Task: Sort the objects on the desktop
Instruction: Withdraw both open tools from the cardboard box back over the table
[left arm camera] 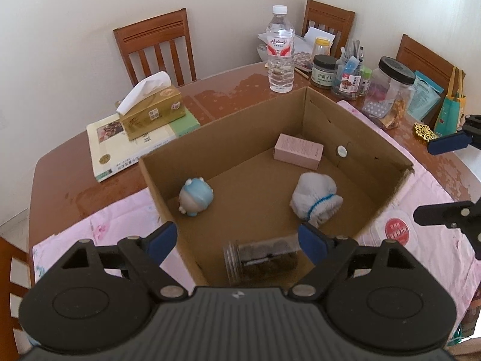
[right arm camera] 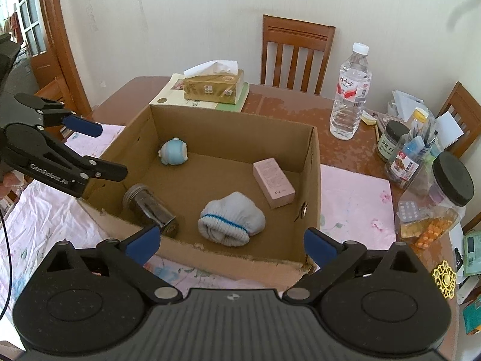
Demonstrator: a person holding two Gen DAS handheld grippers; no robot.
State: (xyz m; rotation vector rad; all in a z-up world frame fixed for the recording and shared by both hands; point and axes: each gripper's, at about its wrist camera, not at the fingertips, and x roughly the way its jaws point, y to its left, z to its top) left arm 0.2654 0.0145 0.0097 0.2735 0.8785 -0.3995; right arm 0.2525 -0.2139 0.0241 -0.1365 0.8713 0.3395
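A cream wall (right arm camera: pixel 210 15) backs a brown wooden table (right arm camera: pixel 285 102) ringed by slatted wooden chairs (right arm camera: pixel 297 57), with a wooden door (right arm camera: pixel 45 39) at the far left of the room. A pink floral cloth (right arm camera: pixel 354 204) covers the near part of the table, and on it stands an open cardboard box (right arm camera: pixel 312 180). Inside the box lie a rolled grey knit item with a blue stripe (right arm camera: pixel 231 222), a pink carton (right arm camera: pixel 273 186), a clear jar of dark contents on its side (right arm camera: pixel 150 207) and a small blue-and-white figurine (right arm camera: pixel 174 152). Beyond the box a tissue box (right arm camera: pixel 213 85) sits on a book (left arm camera: pixel 120 147); to the right stand a water bottle (right arm camera: pixel 350 93) and a cluster of jars and pens (right arm camera: pixel 415 156). The left gripper (left arm camera: pixel 237 240) tilts down over the box's near left edge, fingers wide with nothing between the pads, the jar lying below. The right gripper (right arm camera: pixel 231 242) angles down over the near wall, fingers fully spread and empty.
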